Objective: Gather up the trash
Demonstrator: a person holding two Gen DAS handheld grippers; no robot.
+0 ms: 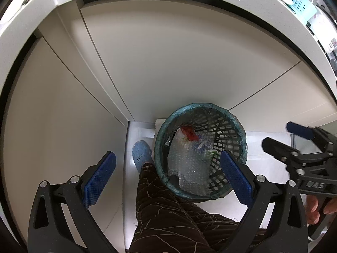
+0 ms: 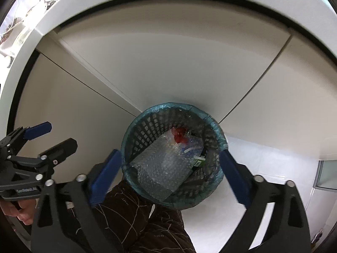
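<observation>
A round black plastic waste basket (image 1: 200, 149) with a lattice wall stands on the pale floor (image 2: 263, 158), close against the flat cream cabinet doors (image 1: 179, 59). A thin teal bin liner (image 2: 128, 135) is folded over its rim. Inside lies a sheet of clear bubble wrap (image 2: 162, 164), dimpled and glossy, leaning from the rim down across the basket, with a crumpled red scrap (image 2: 179, 136) at its upper end and a small green-labelled packet (image 2: 199, 162) beside it. The left claw (image 1: 168, 177) hangs above the basket with its ribbed blue pads (image 1: 99, 179) wide apart and nothing between them. The right claw (image 2: 170, 175) is likewise spread wide and empty over the basket. A light blue slipper (image 1: 141, 154) and a dark brown patterned trouser leg (image 1: 168, 215) stand just beside the basket.
</observation>
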